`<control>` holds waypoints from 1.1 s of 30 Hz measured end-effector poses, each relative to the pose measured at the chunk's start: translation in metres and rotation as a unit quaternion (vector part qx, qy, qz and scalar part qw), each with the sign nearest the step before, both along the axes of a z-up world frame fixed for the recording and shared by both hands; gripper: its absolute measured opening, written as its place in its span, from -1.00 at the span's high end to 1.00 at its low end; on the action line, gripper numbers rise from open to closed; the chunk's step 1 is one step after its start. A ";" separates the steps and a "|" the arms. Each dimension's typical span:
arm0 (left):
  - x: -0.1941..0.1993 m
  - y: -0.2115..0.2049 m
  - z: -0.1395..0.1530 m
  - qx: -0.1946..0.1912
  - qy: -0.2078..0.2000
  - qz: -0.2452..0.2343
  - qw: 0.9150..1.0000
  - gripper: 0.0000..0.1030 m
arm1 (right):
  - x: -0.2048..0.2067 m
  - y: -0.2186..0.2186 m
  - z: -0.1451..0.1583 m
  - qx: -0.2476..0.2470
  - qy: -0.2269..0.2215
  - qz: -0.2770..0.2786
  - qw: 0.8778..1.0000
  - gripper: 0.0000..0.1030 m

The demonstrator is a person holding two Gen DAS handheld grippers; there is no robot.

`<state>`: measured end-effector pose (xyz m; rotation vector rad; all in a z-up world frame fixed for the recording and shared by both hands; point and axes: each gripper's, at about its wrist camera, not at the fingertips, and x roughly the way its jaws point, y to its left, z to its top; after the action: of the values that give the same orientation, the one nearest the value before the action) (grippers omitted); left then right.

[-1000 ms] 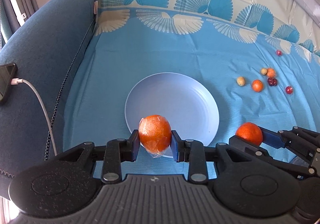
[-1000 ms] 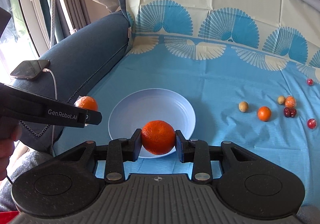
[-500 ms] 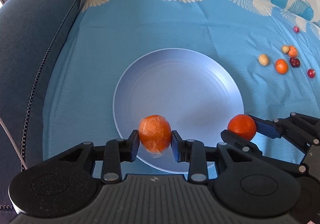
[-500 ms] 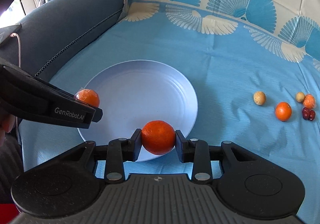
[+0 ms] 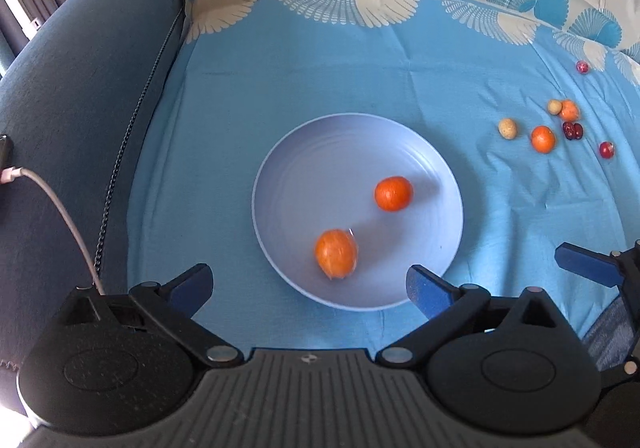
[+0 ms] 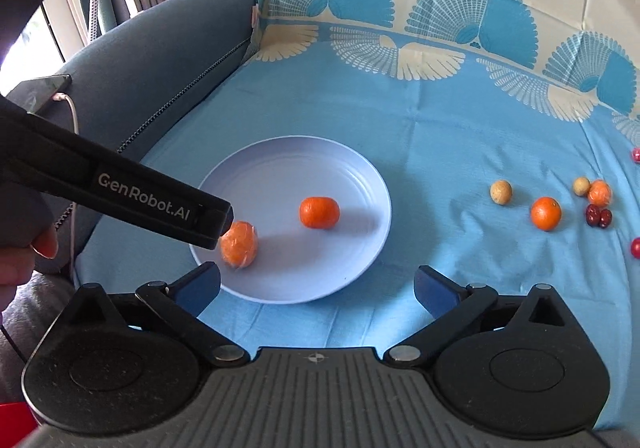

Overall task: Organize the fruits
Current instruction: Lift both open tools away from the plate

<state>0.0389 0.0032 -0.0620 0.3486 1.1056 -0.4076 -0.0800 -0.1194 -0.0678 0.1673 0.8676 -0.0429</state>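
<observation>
With both oranges lying loose on the plate, the entries stand as follows.

Left gripper (image 5: pixel 308 284): jaws have just been opening and stand spread wide, nothing between them; it hangs over the near rim of the plate, judged a release position so the fruit lands inside the dish.
Right gripper (image 6: pixel 316 284): jaws likewise have just been opening, fully apart and empty, aimed at the same near rim.
Plate (image 6: pixel 360 175): pale blue, on the blue cloth (image 5: pixel 320 67); its raised rim likely keeps round fruit from rolling off.
Wrapped orange (image 5: pixel 335 254): in clear film, blurred, near the plate's front left.
Bare orange (image 5: pixel 393 193): right of centre on the plate, apart from the wrapped one.
Remaining fruit: small orange (image 6: pixel 545 213), a tan fruit (image 6: pixel 501 191) and red berries (image 6: pixel 599 216) lie well to the right on the cloth, not yet gathered.
Progress: judged early; two pieces placed.
</observation>
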 end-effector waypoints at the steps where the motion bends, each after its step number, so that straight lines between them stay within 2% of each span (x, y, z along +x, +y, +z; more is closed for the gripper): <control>1: -0.005 0.003 0.002 0.003 0.003 0.001 1.000 -0.99 | -0.007 0.001 0.004 0.002 0.000 -0.002 1.000 -0.98; 10: -0.060 0.036 0.032 0.009 -0.015 0.005 1.000 -0.99 | -0.059 0.019 0.037 0.000 -0.019 -0.016 1.000 -0.99; 16: -0.097 0.059 0.058 -0.011 -0.039 0.022 0.999 -0.99 | -0.094 0.032 0.060 -0.031 -0.068 -0.019 0.997 -0.99; 21: -0.119 0.072 0.075 -0.014 -0.069 0.034 0.997 -0.99 | -0.115 0.036 0.073 -0.046 -0.089 -0.026 0.995 -0.99; 33: -0.150 0.071 0.087 -0.014 -0.093 0.019 0.995 -0.99 | -0.140 0.042 0.083 -0.053 -0.117 -0.025 0.991 -0.99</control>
<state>-0.1114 0.0740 0.0246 0.3337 0.9234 -0.3485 -0.2201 -0.0778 0.0155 0.0918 0.6252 -0.1143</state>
